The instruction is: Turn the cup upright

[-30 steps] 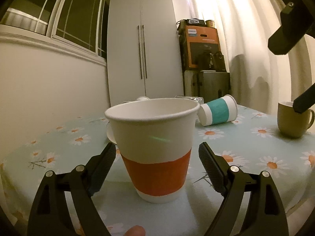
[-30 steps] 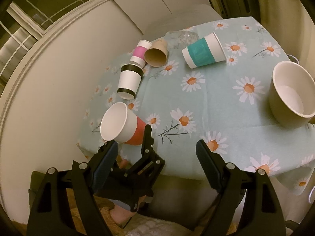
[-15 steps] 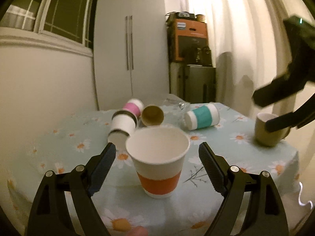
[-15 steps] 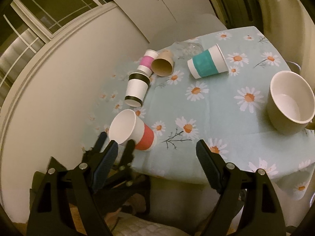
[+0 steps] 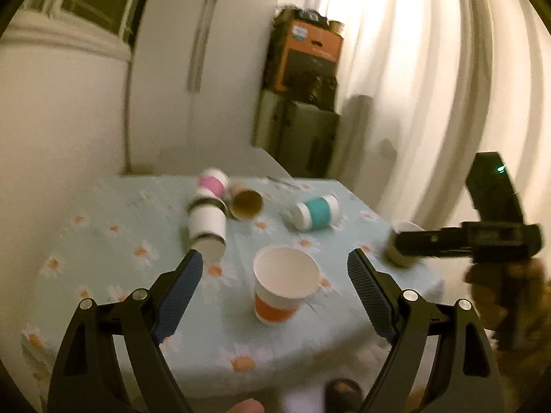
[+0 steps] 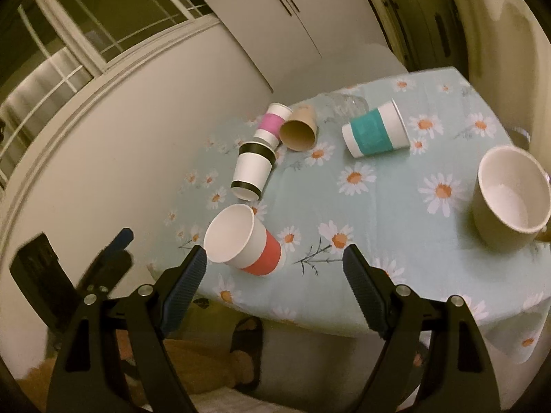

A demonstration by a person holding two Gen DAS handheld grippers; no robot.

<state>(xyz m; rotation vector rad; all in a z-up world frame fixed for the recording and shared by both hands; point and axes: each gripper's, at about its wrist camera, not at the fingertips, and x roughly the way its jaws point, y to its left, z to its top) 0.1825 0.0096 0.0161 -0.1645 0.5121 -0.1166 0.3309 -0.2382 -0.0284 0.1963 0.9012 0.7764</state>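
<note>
A paper cup with an orange band (image 5: 280,289) stands upright near the table's front edge; it also shows in the right wrist view (image 6: 246,241). My left gripper (image 5: 275,282) is open and empty, drawn back from the cup and above the table edge. My right gripper (image 6: 275,275) is open and empty, off the table's front edge. A black-banded cup (image 6: 253,172), a pink-banded cup (image 6: 272,124), a brown cup (image 6: 299,130) and a teal-banded cup (image 6: 377,134) lie on their sides farther back.
The table has a daisy-print cloth (image 6: 378,206). An olive mug (image 6: 509,196) stands upright at the right edge. A clear glass item (image 6: 344,103) lies behind the brown cup. A wall runs along the left; a cupboard and curtain stand behind.
My left gripper has pulled back and up from the orange-banded cup, which stays upright on the table. My right gripper has shifted slightly back. The jaws of both stay open.
</note>
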